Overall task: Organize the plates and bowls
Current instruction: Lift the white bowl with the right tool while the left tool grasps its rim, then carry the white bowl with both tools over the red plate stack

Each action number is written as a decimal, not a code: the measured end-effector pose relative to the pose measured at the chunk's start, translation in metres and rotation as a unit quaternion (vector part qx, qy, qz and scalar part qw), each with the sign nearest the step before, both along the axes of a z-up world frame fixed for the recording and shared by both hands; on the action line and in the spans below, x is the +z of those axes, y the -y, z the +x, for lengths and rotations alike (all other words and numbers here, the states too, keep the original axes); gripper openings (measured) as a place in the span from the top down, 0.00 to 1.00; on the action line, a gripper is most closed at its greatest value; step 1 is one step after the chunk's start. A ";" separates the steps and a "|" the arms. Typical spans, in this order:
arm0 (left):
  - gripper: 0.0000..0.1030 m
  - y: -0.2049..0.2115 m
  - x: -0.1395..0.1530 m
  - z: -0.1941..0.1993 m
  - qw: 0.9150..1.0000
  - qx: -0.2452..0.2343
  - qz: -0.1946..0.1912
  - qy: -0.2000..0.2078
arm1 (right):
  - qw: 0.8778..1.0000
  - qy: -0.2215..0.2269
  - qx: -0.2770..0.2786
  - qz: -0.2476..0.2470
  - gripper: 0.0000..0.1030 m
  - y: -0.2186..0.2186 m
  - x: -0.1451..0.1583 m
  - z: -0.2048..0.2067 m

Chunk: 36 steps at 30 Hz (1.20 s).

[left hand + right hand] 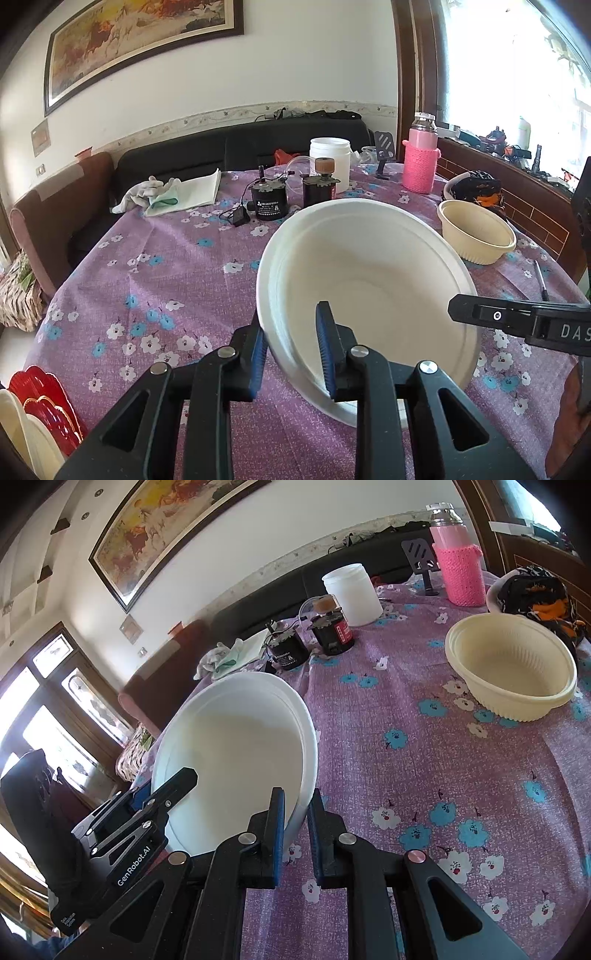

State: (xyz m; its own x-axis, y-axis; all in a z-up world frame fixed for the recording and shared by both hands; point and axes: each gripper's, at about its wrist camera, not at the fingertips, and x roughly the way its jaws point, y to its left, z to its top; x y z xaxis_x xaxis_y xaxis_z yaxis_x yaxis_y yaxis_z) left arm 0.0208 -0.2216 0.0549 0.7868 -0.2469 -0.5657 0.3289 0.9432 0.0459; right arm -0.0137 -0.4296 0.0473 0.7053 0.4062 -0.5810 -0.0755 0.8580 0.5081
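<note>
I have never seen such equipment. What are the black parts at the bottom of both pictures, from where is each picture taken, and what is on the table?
There is no robot here. A person holds a black two-finger claw in each hand, and each claw carries a camera that looks forward along its fingers. One picture comes from the left claw, the other from the right claw.

Both claws grip the same large white bowl, tilted above the purple flowered tablecloth, at opposite sides of its rim. The right claw is shut on the rim; the left one has the rim between its blue pads.

Also on the table: a cream ribbed plastic bowl, a pink bottle in a knitted sleeve, a white plastic jar and white gloves.
</note>
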 end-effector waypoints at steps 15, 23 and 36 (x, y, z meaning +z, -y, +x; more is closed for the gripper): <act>0.77 -0.003 0.002 0.002 1.000 -0.005 -0.013 -0.009 | 0.999 -0.020 -0.001 0.029 0.86 -0.001 -0.014 0.003; 0.74 0.002 0.016 -0.005 1.000 -0.005 -0.016 0.021 | 0.998 -0.023 -0.003 0.056 0.86 0.004 -0.014 0.003; 0.62 -0.071 0.078 -0.104 0.995 0.055 -0.023 0.083 | 0.998 0.012 0.049 0.041 0.85 -0.064 0.038 -0.045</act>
